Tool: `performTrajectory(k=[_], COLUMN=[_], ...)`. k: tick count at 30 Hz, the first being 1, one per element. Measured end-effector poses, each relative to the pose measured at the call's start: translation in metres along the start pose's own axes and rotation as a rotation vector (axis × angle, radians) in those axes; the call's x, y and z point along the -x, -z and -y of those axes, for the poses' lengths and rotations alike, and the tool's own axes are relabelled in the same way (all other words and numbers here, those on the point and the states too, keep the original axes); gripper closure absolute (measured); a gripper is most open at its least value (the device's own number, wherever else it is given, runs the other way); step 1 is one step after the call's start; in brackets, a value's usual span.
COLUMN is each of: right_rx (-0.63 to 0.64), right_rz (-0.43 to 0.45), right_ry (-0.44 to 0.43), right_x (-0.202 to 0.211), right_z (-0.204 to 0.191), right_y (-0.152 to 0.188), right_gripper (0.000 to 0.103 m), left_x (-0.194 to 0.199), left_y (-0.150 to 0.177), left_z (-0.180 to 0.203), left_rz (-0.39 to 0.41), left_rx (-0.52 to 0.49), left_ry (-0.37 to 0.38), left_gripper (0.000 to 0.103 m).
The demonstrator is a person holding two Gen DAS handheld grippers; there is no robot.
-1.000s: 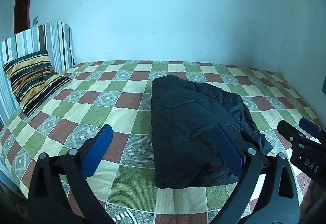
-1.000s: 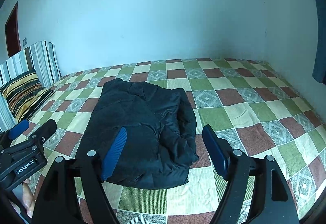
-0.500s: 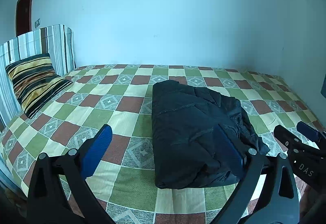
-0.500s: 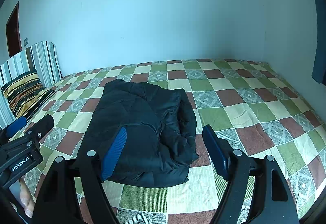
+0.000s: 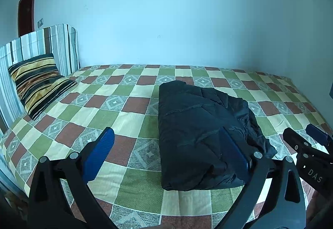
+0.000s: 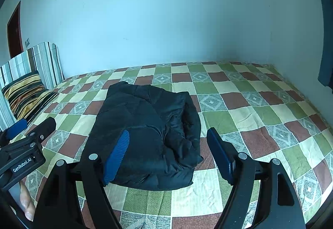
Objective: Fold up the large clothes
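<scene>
A black padded jacket (image 5: 199,131) lies folded into a compact bundle on the checkered bed; it also shows in the right wrist view (image 6: 149,131). My left gripper (image 5: 166,152) is open and empty, held above the bed's near edge just in front of the bundle. My right gripper (image 6: 168,152) is open and empty, held in front of the bundle's near end. The right gripper shows at the right edge of the left wrist view (image 5: 306,145); the left gripper shows at the left edge of the right wrist view (image 6: 29,131). Neither touches the jacket.
The bed (image 5: 116,116) has a green, red and cream checkered cover. A striped pillow (image 5: 37,81) leans on a striped headboard (image 5: 47,45) at the left. Blue walls stand behind and to the right. A dark door (image 5: 26,8) is at the far left.
Both grippers have drawn back and tilted up a little, so the jacket and bed sit lower in both views. The jacket has not moved. Both grippers stay open.
</scene>
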State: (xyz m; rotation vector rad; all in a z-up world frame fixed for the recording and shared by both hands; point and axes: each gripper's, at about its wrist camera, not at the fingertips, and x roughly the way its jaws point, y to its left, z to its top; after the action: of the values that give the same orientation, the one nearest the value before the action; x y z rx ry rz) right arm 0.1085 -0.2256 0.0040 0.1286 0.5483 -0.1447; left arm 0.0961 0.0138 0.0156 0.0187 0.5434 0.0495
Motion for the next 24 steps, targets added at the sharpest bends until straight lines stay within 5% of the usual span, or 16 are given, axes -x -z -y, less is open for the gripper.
performTrajectory(k=[24], right_rx=[0.009], right_rz=[-0.01], right_ry=[-0.002], right_x=[0.002], right_z=[-0.0006], right_y=[0.0044], right_gripper=[0.027], left_x=[-0.002], left_y=[0.0031], left_z=[-0.0046], left_rz=[-0.009], left_rx=[0.013], left_ry=[0.02], left_gripper=[0.002])
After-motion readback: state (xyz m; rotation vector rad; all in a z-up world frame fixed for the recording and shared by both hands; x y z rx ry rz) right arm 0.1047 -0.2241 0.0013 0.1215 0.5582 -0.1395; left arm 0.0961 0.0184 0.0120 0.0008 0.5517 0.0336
